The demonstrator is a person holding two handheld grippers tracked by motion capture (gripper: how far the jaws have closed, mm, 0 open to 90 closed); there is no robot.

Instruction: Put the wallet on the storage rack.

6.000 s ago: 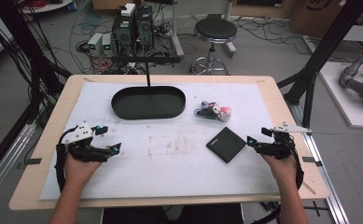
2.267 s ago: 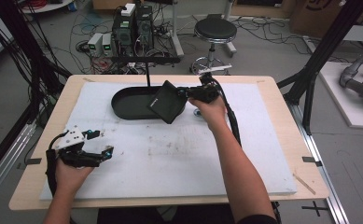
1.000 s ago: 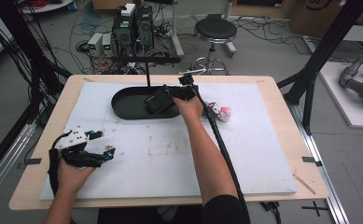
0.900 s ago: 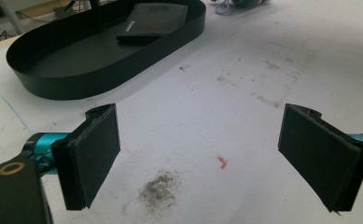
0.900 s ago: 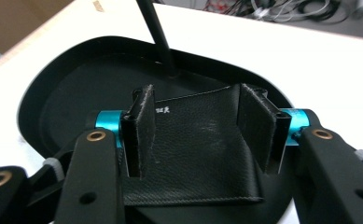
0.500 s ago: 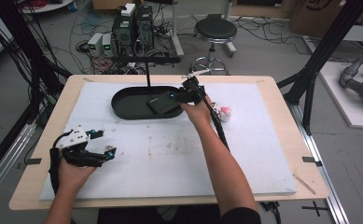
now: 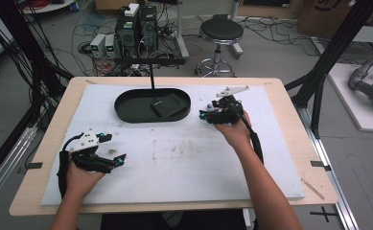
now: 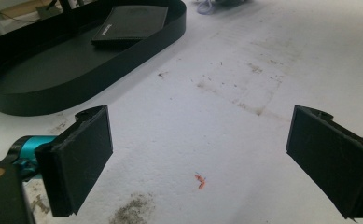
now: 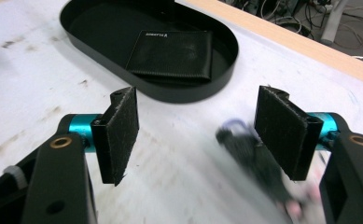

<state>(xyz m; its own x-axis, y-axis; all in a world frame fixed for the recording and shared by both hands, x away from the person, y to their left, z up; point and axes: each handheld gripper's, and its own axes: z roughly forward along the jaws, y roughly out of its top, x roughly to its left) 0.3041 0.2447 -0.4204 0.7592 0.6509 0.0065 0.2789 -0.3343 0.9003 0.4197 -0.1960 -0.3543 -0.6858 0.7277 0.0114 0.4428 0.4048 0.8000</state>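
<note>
Just beyond open jaws: wallet [image 9: 172,56] in tray [image 9: 188,95].

- Bare white counter [image 7: 184,163] spreads wide between the two hand-held grippers.
- At 12 o'clock, a black oval tray [image 7: 126,106] blocks low passage.
- A thin black post [image 7: 151,76] rises behind it.

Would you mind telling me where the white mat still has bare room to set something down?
The widest free patch lies mid-mat, between the left gripper, the right gripper and the black tray. The mat's right side, beyond the right forearm, is bare too. It is crowded at the right gripper, over a small blurred object, and in the tray's right end, where the wallet lies.
</note>
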